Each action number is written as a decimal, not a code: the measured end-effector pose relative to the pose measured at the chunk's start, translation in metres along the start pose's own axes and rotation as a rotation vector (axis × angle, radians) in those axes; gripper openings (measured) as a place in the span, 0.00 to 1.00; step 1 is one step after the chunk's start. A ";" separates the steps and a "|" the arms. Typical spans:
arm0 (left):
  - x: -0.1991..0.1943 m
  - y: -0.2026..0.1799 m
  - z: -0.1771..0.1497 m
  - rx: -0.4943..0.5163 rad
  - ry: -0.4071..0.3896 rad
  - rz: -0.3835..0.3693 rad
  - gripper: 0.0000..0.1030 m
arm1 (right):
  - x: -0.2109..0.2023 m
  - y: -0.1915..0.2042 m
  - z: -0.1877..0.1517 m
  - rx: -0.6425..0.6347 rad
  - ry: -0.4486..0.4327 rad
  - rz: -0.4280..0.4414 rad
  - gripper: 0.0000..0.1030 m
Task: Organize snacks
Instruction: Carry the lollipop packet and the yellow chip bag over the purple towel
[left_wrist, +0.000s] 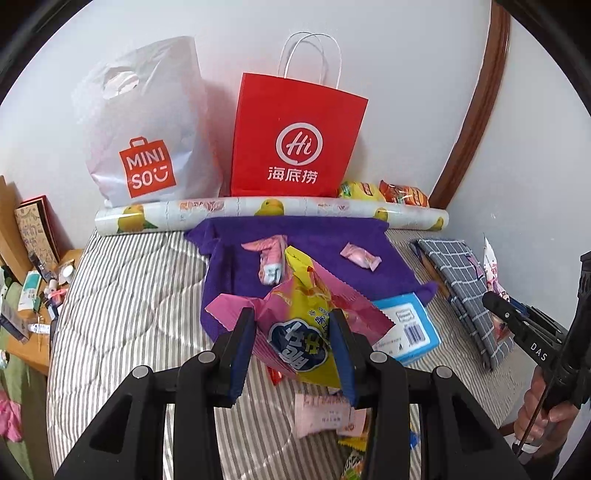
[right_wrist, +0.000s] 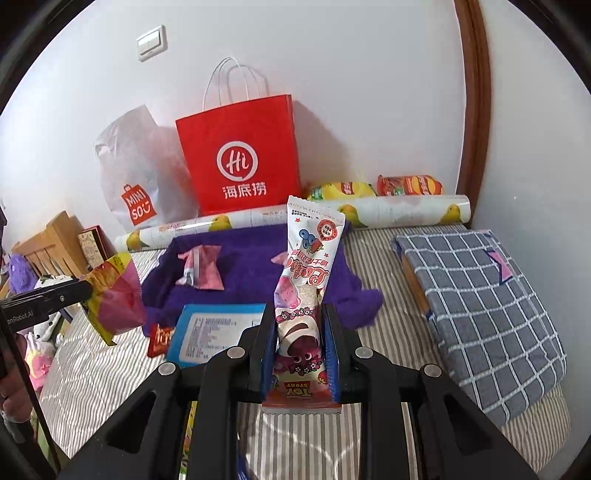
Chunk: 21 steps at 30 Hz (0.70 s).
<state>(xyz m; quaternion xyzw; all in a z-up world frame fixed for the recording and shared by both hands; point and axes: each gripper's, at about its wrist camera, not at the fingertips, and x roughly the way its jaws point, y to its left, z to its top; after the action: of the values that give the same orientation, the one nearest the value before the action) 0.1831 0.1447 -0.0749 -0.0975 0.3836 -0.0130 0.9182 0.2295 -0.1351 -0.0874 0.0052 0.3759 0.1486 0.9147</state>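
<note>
My left gripper (left_wrist: 291, 325) is shut on a pink and yellow snack bag (left_wrist: 306, 317), held above the striped bed; the bag also shows at the left of the right wrist view (right_wrist: 110, 295). My right gripper (right_wrist: 300, 325) is shut on a tall white Lotso snack packet (right_wrist: 306, 280), held upright. A purple towel (left_wrist: 325, 236) lies ahead with two pink snack packets (left_wrist: 271, 258) (left_wrist: 360, 256) on it. A red paper bag (left_wrist: 295, 140) and a white Miniso bag (left_wrist: 147, 133) stand against the wall.
A patterned roll (left_wrist: 258, 210) lies before the bags, with yellow and orange snack packs (left_wrist: 384, 192) behind it. A blue packet (left_wrist: 410, 328) and a folded checked cloth (left_wrist: 465, 288) lie on the bed. Loose snacks (left_wrist: 332, 417) lie under my left gripper. A cluttered side table (left_wrist: 33, 280) is at left.
</note>
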 end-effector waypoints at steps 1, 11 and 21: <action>0.001 0.000 0.002 0.000 -0.001 -0.001 0.37 | 0.001 0.000 0.002 0.000 0.000 -0.002 0.22; 0.016 0.004 0.019 -0.030 -0.003 -0.002 0.37 | 0.020 0.003 0.021 0.000 0.002 0.001 0.22; 0.036 0.015 0.025 -0.051 0.007 0.017 0.37 | 0.048 0.011 0.035 -0.002 0.015 0.032 0.23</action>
<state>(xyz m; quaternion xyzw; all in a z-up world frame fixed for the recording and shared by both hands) 0.2251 0.1598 -0.0860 -0.1174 0.3878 0.0043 0.9142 0.2832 -0.1075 -0.0939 0.0093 0.3823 0.1637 0.9094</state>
